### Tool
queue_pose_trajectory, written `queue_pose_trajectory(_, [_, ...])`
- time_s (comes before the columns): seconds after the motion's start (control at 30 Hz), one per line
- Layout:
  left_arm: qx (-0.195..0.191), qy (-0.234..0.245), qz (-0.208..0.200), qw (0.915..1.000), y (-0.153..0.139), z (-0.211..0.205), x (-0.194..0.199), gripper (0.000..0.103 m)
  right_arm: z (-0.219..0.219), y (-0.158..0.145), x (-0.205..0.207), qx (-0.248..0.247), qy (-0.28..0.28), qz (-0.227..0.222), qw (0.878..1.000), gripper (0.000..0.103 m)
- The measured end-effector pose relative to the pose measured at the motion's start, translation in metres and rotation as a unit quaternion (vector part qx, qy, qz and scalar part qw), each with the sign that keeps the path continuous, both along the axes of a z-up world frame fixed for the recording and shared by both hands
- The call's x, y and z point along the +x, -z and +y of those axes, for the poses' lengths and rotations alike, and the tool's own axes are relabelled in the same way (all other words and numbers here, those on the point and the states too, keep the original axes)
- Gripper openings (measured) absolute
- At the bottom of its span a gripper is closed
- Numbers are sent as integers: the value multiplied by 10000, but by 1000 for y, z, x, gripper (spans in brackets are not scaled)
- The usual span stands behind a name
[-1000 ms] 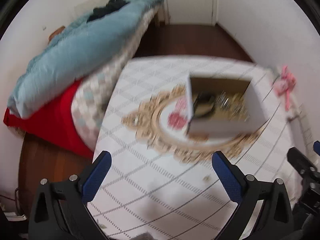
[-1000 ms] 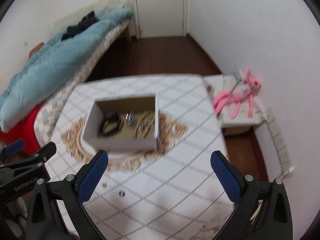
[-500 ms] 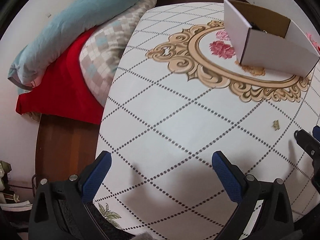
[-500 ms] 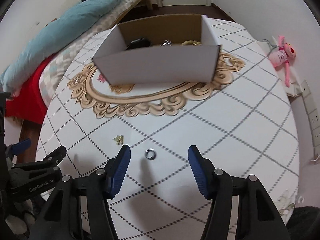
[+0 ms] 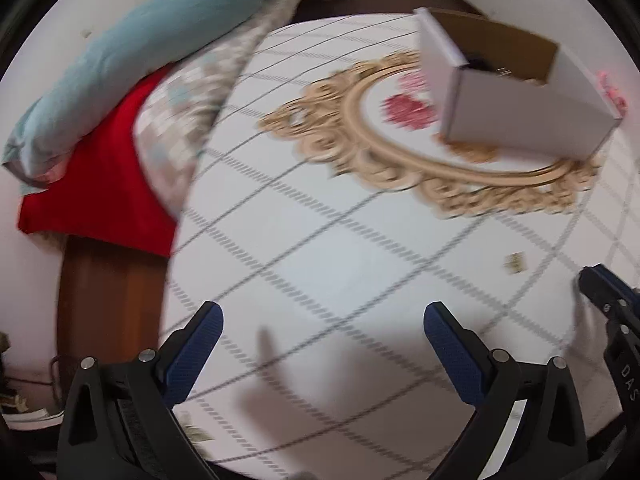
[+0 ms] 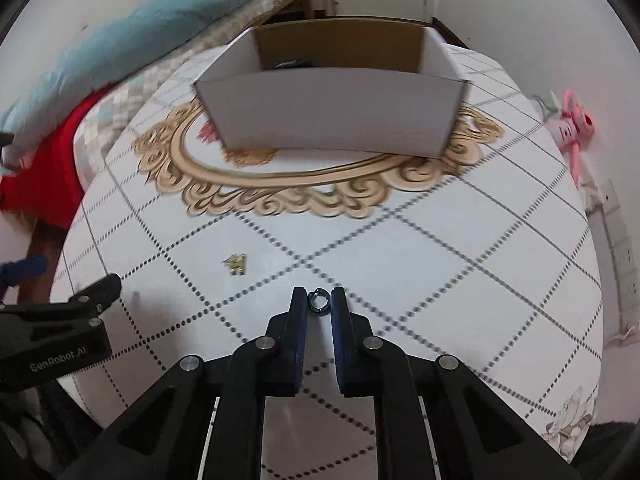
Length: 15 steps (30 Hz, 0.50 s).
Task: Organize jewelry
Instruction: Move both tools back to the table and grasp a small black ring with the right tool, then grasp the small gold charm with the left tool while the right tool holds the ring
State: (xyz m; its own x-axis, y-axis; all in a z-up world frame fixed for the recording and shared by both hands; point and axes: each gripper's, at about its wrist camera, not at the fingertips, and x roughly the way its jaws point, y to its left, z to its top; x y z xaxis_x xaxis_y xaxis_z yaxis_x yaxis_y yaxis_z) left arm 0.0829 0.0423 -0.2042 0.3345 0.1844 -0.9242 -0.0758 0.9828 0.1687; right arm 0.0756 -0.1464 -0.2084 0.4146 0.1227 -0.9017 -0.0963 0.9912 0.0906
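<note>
A small dark ring (image 6: 318,302) lies on the white tablecloth (image 6: 420,264) near its front edge. My right gripper (image 6: 318,300) points down at it; its jaws are closing, and the blue pads touch the ring on both sides. A small gold piece of jewelry (image 6: 236,264) lies to the left of the ring, and also shows in the left wrist view (image 5: 514,263). The white cardboard box (image 6: 332,116) stands on the gold ornament further back, with dark items inside. My left gripper (image 5: 324,312) hangs open over bare cloth, nothing between its fingers.
A bed with a light blue blanket (image 5: 132,60) and a red sheet (image 5: 96,196) runs along the table's left side. A pink plush toy (image 6: 576,128) and wall sockets (image 6: 624,256) are at the right. The left gripper's body (image 6: 60,332) sits left of the ring.
The right gripper's jaws came from wide apart to close in on the ring. Both grippers sank toward the table. The left gripper stayed open.
</note>
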Motion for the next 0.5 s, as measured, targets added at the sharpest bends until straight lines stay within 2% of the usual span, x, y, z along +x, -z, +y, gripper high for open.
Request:
queue_pose_trajectory(0.1, [-511, 247, -64, 9984, -1, -24, 5, 102, -27, -9, -1, 150, 356, -64, 9992, 12])
queue_pose_trajectory(0.2, [-726, 466, -70, 9962, 2, -45, 9, 102, -49, -14, 0, 234, 659, -82, 9975, 12])
queue_pose_trajectory(0.27, [-785, 581, -72, 9952, 4, -58, 11, 98, -61, -16, -1, 262, 822, -91, 9962, 12])
queue_pose_trajectory(0.33, [-788, 671, -80, 9946, 7, -69, 15, 86, -71, -15, -1, 307, 955, -80, 9949, 12])
queue_pose_trajectory(0.37, [-784, 686, -72, 9945, 8, -72, 16, 83, -75, -15, -1, 327, 1016, -73, 9943, 12])
queue_pose_trajectory(0.43, [-759, 734, -46, 9944, 13, -80, 20, 66, -82, -14, -1, 355, 1103, -72, 9932, 12])
queue_pose_trajectory(0.47, [-757, 754, -23, 9943, 14, -81, 22, 61, -84, -13, -2, 360, 1132, -68, 9929, 12])
queue_pose_trajectory(0.5, [-806, 804, -31, 9935, 15, -84, 22, 49, -86, -12, -2, 372, 1162, -61, 9925, 12])
